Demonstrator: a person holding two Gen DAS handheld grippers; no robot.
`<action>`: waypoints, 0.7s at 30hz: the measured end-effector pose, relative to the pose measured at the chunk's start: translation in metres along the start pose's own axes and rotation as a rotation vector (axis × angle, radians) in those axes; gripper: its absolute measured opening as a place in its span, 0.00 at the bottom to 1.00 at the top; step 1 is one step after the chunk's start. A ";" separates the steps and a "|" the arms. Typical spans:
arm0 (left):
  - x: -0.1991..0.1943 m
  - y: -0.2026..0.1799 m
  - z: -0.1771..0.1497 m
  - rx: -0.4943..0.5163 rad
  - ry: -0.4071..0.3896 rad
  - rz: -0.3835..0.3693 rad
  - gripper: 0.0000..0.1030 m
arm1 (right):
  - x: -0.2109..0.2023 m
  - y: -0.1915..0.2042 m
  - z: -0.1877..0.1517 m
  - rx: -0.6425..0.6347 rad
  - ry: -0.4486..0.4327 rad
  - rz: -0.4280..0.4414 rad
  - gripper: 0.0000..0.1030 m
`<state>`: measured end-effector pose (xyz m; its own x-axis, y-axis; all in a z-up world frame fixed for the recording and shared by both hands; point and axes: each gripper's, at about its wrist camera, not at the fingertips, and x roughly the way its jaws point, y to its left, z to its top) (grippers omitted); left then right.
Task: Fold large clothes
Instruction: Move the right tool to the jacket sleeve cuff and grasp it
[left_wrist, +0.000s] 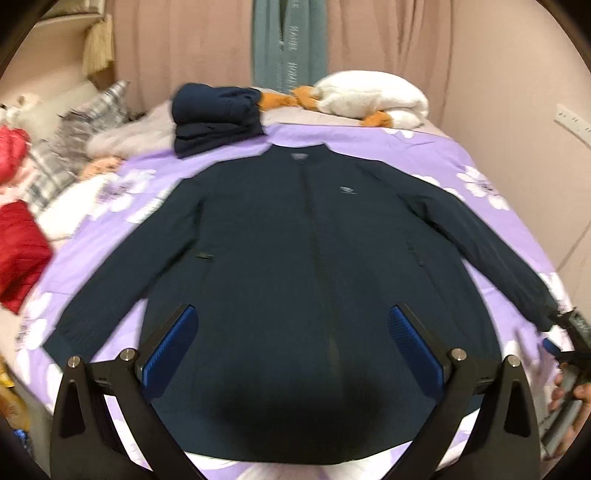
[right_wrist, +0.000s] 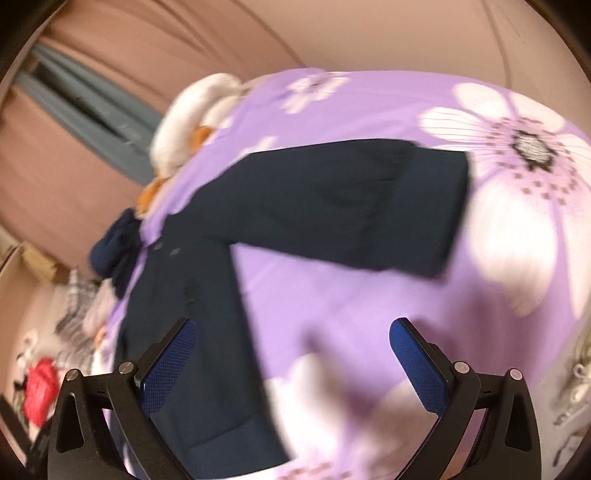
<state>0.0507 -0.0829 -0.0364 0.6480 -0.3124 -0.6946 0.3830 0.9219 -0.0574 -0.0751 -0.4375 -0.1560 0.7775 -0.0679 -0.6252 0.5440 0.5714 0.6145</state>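
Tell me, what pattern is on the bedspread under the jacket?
Purple bedspread with big white flowers, clearest in the right wrist view; the jacket is plain navy.

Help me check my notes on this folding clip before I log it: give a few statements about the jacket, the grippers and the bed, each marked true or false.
1. The navy jacket lies spread flat, sleeves out. True.
2. The left gripper is shut on the hem. False: it is open, holding nothing.
3. The right gripper is open above the purple floral bedcover. True.
4. The bedcover is plain green. False: purple with white flowers.
5. A folded dark garment sits beyond the collar. True.
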 end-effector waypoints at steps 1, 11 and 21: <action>0.004 -0.001 0.003 -0.007 0.013 -0.034 1.00 | -0.002 -0.009 0.003 0.021 -0.012 -0.031 1.00; 0.041 -0.016 0.026 -0.113 0.054 -0.341 1.00 | -0.027 -0.085 0.029 0.165 -0.187 -0.215 1.00; 0.069 -0.019 0.025 -0.118 0.098 -0.275 1.00 | 0.011 -0.070 0.048 0.078 -0.124 -0.064 0.99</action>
<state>0.1051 -0.1277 -0.0654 0.4619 -0.5350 -0.7074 0.4524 0.8281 -0.3310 -0.0891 -0.5178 -0.1826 0.7711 -0.2053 -0.6027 0.6126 0.4975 0.6142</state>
